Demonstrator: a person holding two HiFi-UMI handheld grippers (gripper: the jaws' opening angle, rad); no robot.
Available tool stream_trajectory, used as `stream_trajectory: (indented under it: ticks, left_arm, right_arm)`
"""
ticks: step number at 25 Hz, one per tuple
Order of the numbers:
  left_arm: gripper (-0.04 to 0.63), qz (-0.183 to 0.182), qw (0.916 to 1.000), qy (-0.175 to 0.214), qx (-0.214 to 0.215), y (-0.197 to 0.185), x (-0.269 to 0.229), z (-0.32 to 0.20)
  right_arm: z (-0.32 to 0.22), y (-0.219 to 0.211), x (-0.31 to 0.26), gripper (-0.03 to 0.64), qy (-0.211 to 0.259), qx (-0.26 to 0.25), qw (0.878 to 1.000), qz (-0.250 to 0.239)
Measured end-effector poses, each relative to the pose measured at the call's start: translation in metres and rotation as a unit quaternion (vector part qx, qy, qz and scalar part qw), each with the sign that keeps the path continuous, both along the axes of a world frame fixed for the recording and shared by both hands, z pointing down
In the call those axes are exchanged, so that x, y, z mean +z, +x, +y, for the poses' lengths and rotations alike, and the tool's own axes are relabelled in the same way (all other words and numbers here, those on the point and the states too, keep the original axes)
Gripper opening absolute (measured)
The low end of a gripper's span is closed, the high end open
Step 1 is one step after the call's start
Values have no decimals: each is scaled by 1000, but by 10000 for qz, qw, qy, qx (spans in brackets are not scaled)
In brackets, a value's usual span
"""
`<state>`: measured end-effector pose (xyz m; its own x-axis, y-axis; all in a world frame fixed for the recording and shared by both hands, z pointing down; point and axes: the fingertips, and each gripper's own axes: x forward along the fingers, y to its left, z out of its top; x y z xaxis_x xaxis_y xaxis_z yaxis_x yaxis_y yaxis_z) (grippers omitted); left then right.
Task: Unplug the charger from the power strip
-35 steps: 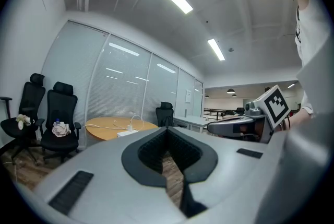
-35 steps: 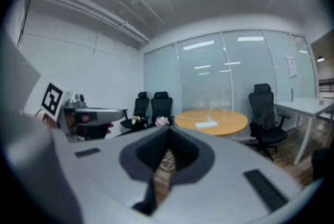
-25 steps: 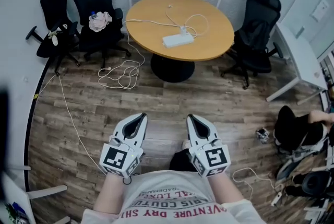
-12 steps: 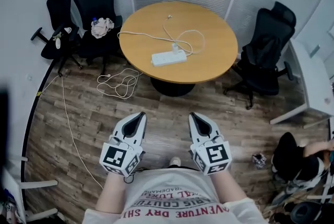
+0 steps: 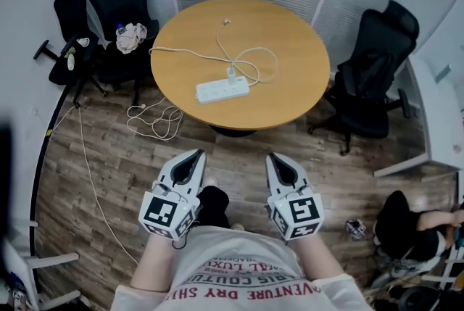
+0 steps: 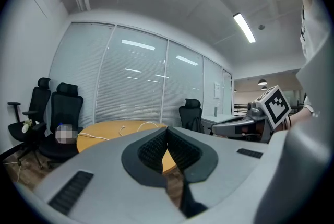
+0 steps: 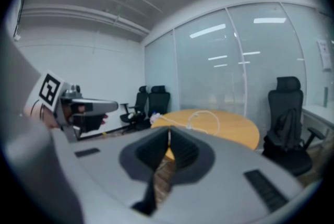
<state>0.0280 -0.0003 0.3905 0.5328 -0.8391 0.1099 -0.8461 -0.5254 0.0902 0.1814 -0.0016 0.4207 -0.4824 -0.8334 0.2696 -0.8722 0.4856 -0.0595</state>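
A white power strip [image 5: 222, 90] lies on the round wooden table [image 5: 290, 92], with a small white charger [image 5: 230, 73] plugged into its far side. A white cable [image 5: 254, 64] loops away from the charger across the tabletop. My left gripper [image 5: 192, 159] and right gripper [image 5: 279, 160] hover side by side over the floor, well short of the table's near edge. Both are shut with nothing between the jaws. In the left gripper view the table [image 6: 104, 131] shows ahead, and the right gripper view shows the table [image 7: 229, 126] with the looped cable [image 7: 201, 119].
Black office chairs stand at the back left [image 5: 119, 9] and to the right of the table [image 5: 373, 74]. A white cord [image 5: 156, 117] lies coiled on the wooden floor left of the table base. A person [image 5: 406, 212] sits low at the right. Glass walls with blinds stand behind the table.
Both grippers, still shut, have come closer to the table, which now sits nearer and more central in the head view. The power strip and charger have not moved on the tabletop.
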Motion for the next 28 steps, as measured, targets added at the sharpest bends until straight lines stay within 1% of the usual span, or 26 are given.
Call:
stream_trajectory:
  ticks: [4, 8, 12, 15, 19, 21, 28]
  left_arm:
    - [34, 70, 9999, -23, 111, -1, 6, -60]
    - [34, 149, 9996, -5, 241, -5, 3, -129]
    - [34, 151, 9992, -49, 363, -17, 4, -195]
    - [34, 149, 9990, -91, 420, -29, 8, -236]
    - [34, 96, 9985, -221, 497, -40, 18, -272]
    - [34, 84, 9985, -284, 455, -47, 22, -285]
    - [34, 63, 9981, -608, 27, -67, 48, -309]
  right_arm:
    - [-50, -5, 2, 28, 14, 104, 9999, 100]
    - [-111, -9, 2, 29, -70, 218, 9996, 164]
    - [-175, -18, 4, 28, -199, 460, 9987, 70]
    - [-216, -32, 12, 28, -324, 494, 9982, 85]
    - [-258, -42, 26, 28, -536, 577, 9968, 155]
    - [-274, -46, 34, 28, -671, 579, 9959, 161]
    - [-312, -55, 68, 29, -1126, 258, 9928, 323]
